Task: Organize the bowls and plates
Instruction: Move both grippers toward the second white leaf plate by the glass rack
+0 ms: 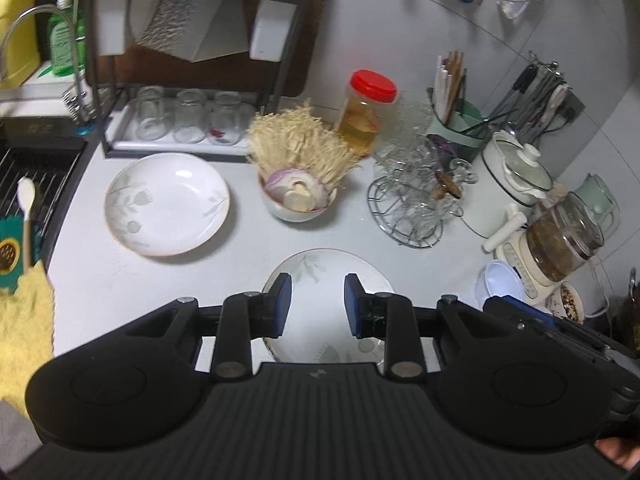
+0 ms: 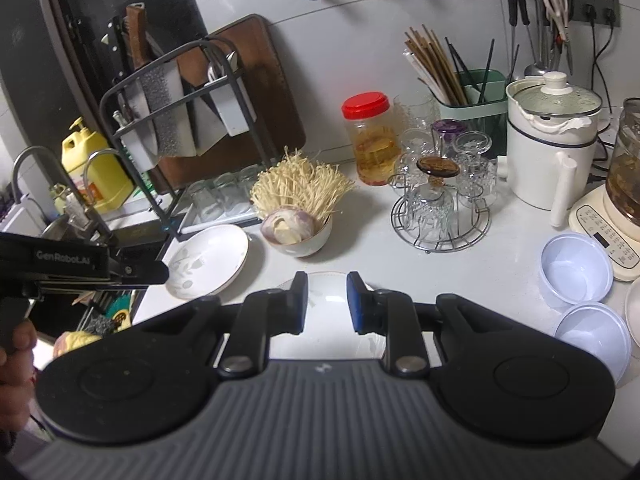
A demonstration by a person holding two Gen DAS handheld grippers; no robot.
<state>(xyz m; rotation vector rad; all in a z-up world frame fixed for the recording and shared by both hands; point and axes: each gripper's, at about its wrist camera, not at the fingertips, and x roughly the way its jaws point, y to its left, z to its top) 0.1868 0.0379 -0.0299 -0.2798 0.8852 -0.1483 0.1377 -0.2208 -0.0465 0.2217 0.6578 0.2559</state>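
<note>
A white floral plate [image 1: 168, 204] lies on the counter at left; it also shows in the right wrist view [image 2: 208, 260]. A second floral plate [image 1: 324, 272] lies right under my left gripper [image 1: 318, 304], which is open and empty above it. That plate [image 2: 326, 292] also lies below my right gripper [image 2: 327, 302], open and empty. A white bowl [image 1: 298, 206] holds onion and enoki mushrooms behind it; it shows in the right wrist view [image 2: 300, 236] too. Two clear plastic bowls [image 2: 576, 268] [image 2: 596, 336] sit at right.
A black dish rack [image 1: 192, 120] with glasses stands at the back left, beside the sink [image 1: 36, 176]. A red-lidded jar [image 2: 372, 140], a wire stand of glass cups [image 2: 440, 204], a chopstick holder [image 2: 472, 96], a white pot [image 2: 552, 144] and a kettle base [image 2: 604, 232] crowd the right.
</note>
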